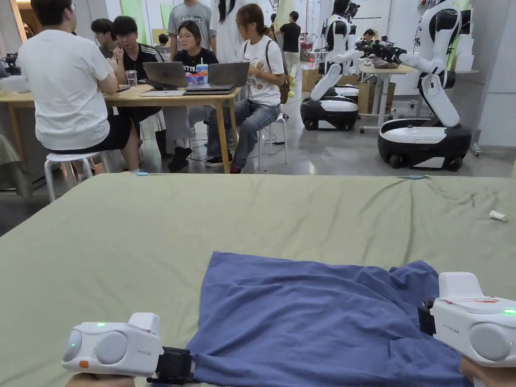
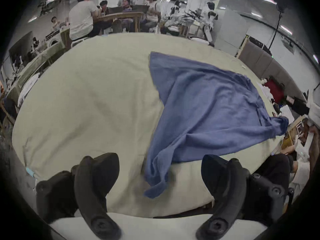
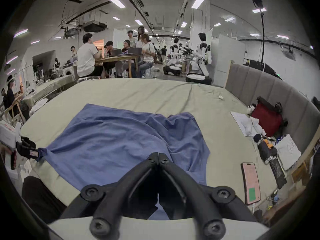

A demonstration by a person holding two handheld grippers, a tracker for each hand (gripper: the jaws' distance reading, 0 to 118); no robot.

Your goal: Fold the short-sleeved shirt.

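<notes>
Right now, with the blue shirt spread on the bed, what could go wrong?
1. The left gripper has its jaws open around a corner of the shirt, so a lift now may leave that corner behind.
2. The right gripper is shut on another corner, and pulling alone could drag the shirt askew.
3. A phone lies on the bed nearby, where a sweeping fold might knock it.

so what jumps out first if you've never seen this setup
The blue shirt spread wrinkled on the green bed draws the eye first, with a white hand-held gripper at each near corner, left hand-held gripper and right hand-held gripper. Behind the bed, people sit around a wooden table with laptops, and two white robots stand on the floor to the right.
</notes>
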